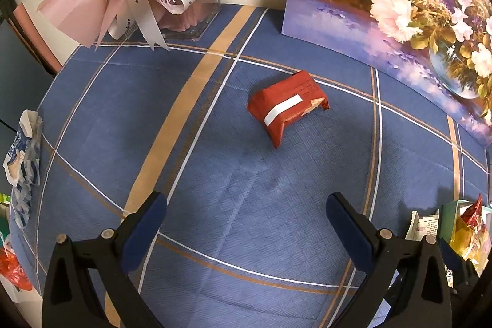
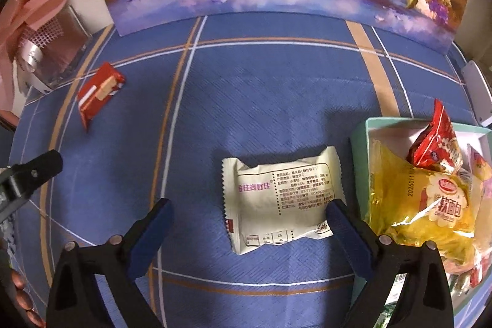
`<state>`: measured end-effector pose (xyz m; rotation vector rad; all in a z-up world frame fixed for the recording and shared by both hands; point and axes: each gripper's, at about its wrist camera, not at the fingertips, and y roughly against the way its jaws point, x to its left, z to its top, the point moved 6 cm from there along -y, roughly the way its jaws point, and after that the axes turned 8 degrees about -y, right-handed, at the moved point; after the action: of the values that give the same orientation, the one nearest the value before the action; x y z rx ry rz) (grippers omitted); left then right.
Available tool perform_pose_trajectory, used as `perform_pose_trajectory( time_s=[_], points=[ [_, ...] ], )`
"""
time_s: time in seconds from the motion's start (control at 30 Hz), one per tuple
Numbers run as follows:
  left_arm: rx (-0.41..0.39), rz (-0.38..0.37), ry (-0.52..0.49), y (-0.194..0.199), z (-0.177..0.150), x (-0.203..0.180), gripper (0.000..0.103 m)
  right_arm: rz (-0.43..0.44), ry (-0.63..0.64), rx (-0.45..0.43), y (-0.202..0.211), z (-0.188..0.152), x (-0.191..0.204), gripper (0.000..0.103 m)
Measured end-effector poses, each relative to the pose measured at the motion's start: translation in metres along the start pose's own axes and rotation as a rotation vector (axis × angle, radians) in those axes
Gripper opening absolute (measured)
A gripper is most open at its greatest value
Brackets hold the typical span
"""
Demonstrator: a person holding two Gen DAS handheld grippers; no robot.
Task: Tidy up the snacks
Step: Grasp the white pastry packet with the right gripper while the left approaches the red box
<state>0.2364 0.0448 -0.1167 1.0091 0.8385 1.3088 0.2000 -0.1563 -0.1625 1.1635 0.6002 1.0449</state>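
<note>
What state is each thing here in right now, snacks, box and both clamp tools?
Left gripper: open, nothing between its fingers.
Right gripper: open, over the white packet.
White packet: sealed, flat on the cloth.
Red packet: sealed, lying on the cloth.
Green box: open, filled with snacks.

Left gripper [image 1: 246, 217]: my two fingers [image 1: 144, 226] are black plastic arms, each faced on the inside with a dark blue pad.
Left gripper hardware: a round silver pin sits at each finger's pivot, a second farther out on the black frame, which has triangular cut-outs.
Right gripper [image 2: 249, 223]: the same build, black fingers [image 2: 350, 229] with blue pads, silver pins and triangular cut-outs.
My hand [image 2: 18, 294]: fingertips show at the right view's lower left edge; no sleeve is visible.
</note>
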Motion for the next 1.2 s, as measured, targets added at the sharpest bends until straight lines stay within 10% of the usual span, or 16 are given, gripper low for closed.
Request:
perform_pose_trajectory(
  time_s=[0.7, 1.2],
  points=[
    [0.019, -0.006, 0.0, -0.013, -0.001, -0.003, 0.103, 0.109, 0.04, -0.014, -0.005, 0.003, 0.029, 0.091],
    [0.041, -0.016, 0.013, -0.032, 0.0, 0.002, 0.103, -0.002, 0.066, -0.061, -0.016, 0.013, 0.022, 0.071]
  ],
)
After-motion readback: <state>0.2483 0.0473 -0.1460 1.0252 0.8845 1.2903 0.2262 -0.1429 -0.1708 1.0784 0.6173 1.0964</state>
